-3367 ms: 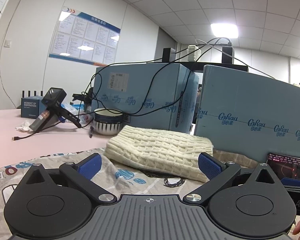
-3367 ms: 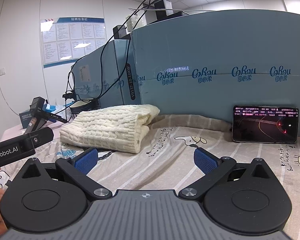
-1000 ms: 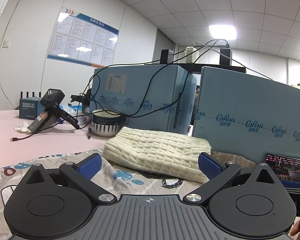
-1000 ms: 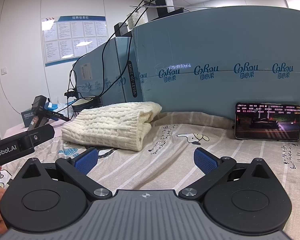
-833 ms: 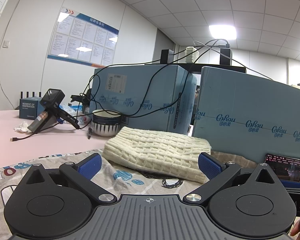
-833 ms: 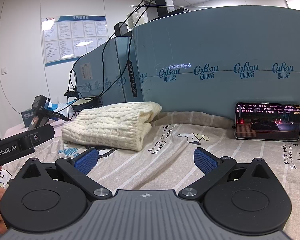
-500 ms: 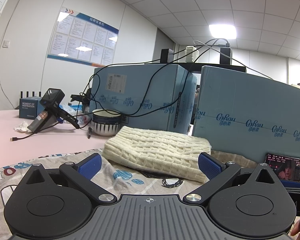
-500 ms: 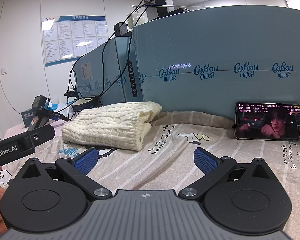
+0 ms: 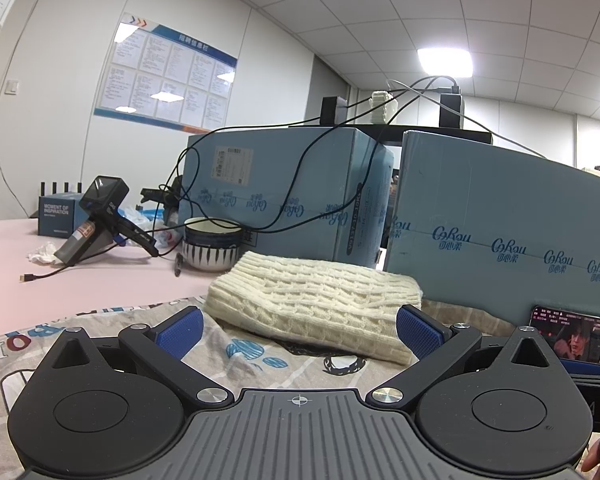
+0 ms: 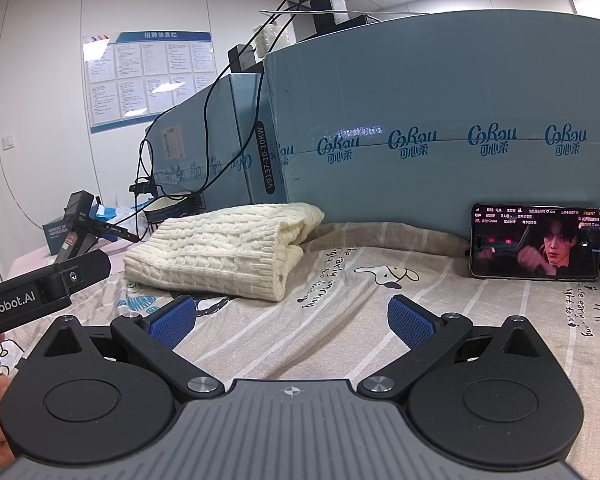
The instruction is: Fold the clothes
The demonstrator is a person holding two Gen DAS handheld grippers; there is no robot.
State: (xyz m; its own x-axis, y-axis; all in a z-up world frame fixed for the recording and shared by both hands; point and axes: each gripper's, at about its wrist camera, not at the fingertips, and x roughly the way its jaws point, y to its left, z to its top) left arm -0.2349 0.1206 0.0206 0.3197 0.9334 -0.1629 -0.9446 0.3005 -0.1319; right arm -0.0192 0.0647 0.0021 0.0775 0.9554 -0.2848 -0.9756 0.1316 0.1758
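Cream cable-knit sweater (image 9: 316, 300) lay folded on the cartoon-print sheet (image 10: 340, 304); left gripper (image 9: 298, 326) and right gripper (image 10: 290, 318) hovered apart, empty, presumably finished.

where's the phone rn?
Right wrist view, far right: the phone stands on its long edge on the printed sheet, leaning against the blue box, right of the folded sweater.

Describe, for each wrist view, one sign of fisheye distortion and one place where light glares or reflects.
Left wrist view: the white wall and ceiling grid curve, corners go black; the bright ceiling light panel blows out. Right wrist view: the blue cardboard box wall bows into an arc; its tape strip reflects light, and the glowing black phone propped against it stays sharp and readable.
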